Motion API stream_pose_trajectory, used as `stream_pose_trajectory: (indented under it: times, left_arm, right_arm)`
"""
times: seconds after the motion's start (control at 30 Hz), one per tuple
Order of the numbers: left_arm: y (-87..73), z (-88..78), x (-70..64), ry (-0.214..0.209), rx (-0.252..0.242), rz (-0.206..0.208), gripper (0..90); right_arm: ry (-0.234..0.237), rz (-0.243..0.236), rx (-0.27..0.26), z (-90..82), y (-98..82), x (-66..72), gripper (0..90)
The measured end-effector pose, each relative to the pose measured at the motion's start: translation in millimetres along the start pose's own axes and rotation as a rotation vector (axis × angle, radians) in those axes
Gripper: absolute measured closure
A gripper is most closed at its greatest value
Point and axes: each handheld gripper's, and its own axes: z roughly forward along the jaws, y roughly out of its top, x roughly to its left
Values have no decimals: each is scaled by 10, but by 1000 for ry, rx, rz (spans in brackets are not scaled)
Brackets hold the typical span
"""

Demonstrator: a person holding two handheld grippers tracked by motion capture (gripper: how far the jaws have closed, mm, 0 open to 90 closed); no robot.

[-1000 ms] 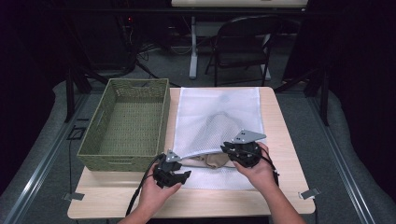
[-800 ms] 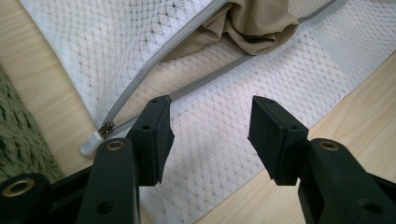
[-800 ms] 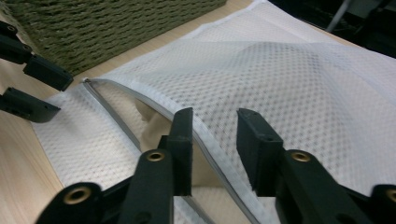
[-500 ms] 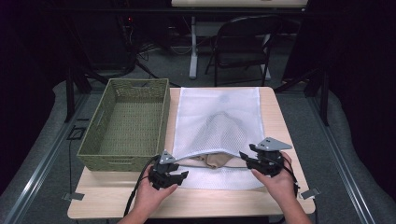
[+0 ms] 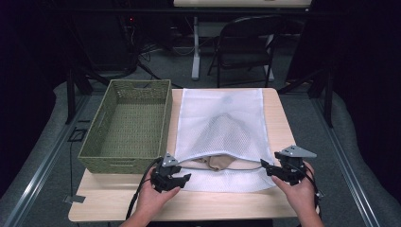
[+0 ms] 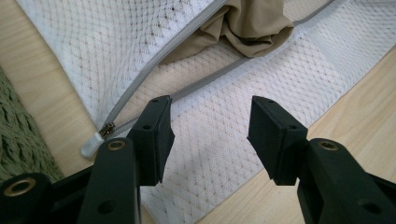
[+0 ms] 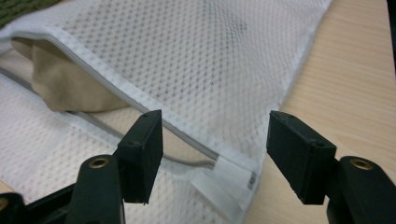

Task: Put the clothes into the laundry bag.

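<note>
White mesh bag (image 5: 222, 127) lies unzipped across the worktop (image 5: 274, 198), its opening running between left gripper (image 5: 176, 177) and right gripper (image 5: 273, 169), both jaws apart and empty, the right jaws having just opened.

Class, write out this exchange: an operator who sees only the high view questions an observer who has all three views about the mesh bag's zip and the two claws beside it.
Operator: From above I cannot find the zip pull on the mesh bag. Where is it?
Observer: In the left gripper view, the zip pull sits at the zip's end, just beside the left claw.
Operator: Is the right claw gripping the bag's other corner?
Observer: No. In the right gripper view its jaws have just been opening and now stand apart. The white end tab of the zip lies between them, not pinched.
</note>
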Motion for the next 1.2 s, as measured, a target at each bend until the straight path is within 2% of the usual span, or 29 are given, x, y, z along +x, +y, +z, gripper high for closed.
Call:
stream_pose_trajectory:
  times: [0.13,0.27,0.37,0.43,0.6,0.7,0.83,0.9,1.0,1.13,1.17,1.2]
  left_arm:
    - [-1,-18,-2,7,-10,3,487]
    - [-7,-16,0,14,-14,4,484]
    - [-18,-9,6,32,-23,11,476]
    - [-21,-12,26,35,-15,16,473]
    - [-41,-3,37,37,-4,-12,459]
    - [-42,-11,27,37,8,-14,457]
    - [-45,-22,19,42,15,-17,452]
    - [-46,-27,18,48,15,-21,452]
    - [-51,-39,10,55,19,-38,441]
    - [-82,-55,-1,61,33,-47,421]
    - [-88,-58,1,60,37,-46,416]
    - [-96,-55,-2,66,38,-51,413]
  right_arm:
    - [-16,28,16,-5,-98,-65,360]
    - [-3,64,21,31,-193,-115,359]
    - [7,83,45,115,-283,-127,359]
    - [12,88,58,149,-310,-126,359]
    - [25,99,73,202,-348,-132,359]
    - [29,111,80,212,-369,-152,359]
    - [51,149,93,231,-408,-188,362]
    - [70,169,97,245,-418,-190,387]
    - [79,163,112,245,-413,-188,453]
    - [79,141,124,222,-388,-182,615]
    - [81,130,136,212,-380,-191,688]
    - [78,126,138,212,-379,-195,713]
